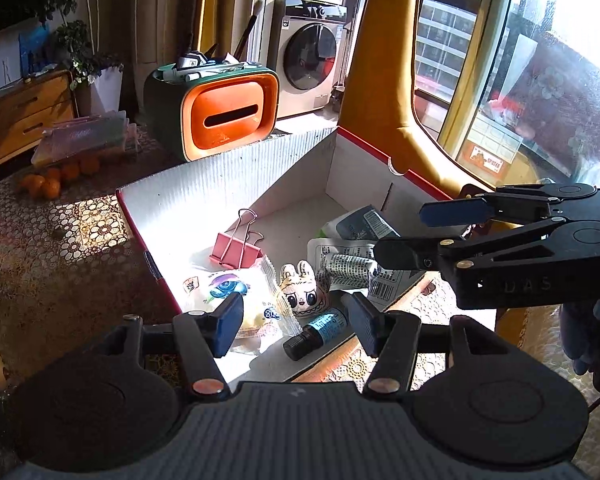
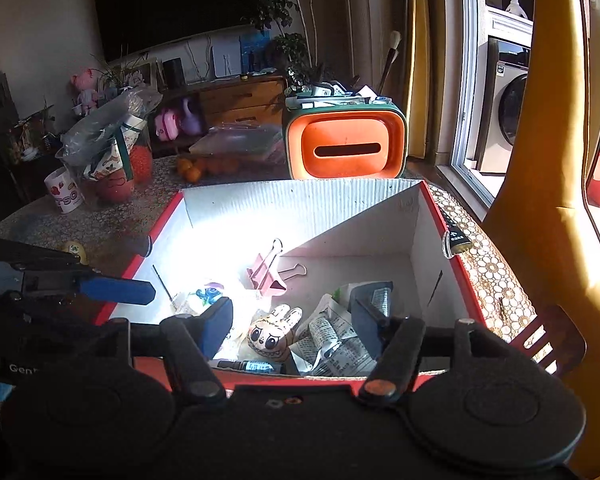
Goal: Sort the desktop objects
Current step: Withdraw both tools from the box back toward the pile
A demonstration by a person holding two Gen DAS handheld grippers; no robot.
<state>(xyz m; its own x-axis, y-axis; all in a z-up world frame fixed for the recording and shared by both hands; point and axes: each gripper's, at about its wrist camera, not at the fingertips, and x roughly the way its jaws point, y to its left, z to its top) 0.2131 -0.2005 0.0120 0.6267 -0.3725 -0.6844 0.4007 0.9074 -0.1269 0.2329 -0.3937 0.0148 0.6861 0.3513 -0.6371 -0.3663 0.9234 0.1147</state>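
A red-rimmed white cardboard box [image 1: 228,176] [image 2: 300,204] holds a pink binder clip [image 1: 234,248] [image 2: 266,276], a rabbit-faced toy [image 1: 302,292] [image 2: 270,336], a small dark dropper bottle [image 1: 316,332] [image 2: 252,366], a snack packet [image 1: 228,292] and crumpled printed wrappers [image 1: 352,256] [image 2: 332,340]. My left gripper [image 1: 296,320] is open and empty, hovering over the box's near edge above the bottle. My right gripper [image 2: 296,320] is open and empty over the near side of the box; it also shows in the left wrist view [image 1: 412,236], open above the wrappers.
An orange and green tissue box [image 1: 220,116] [image 2: 346,144] with pens on top stands behind the cardboard box. Oranges [image 1: 52,180] and a plastic case lie on the patterned tablecloth. A mug [image 2: 64,194] and wrapped gifts stand left. A black lighter [image 2: 454,236] lies by the box's right rim.
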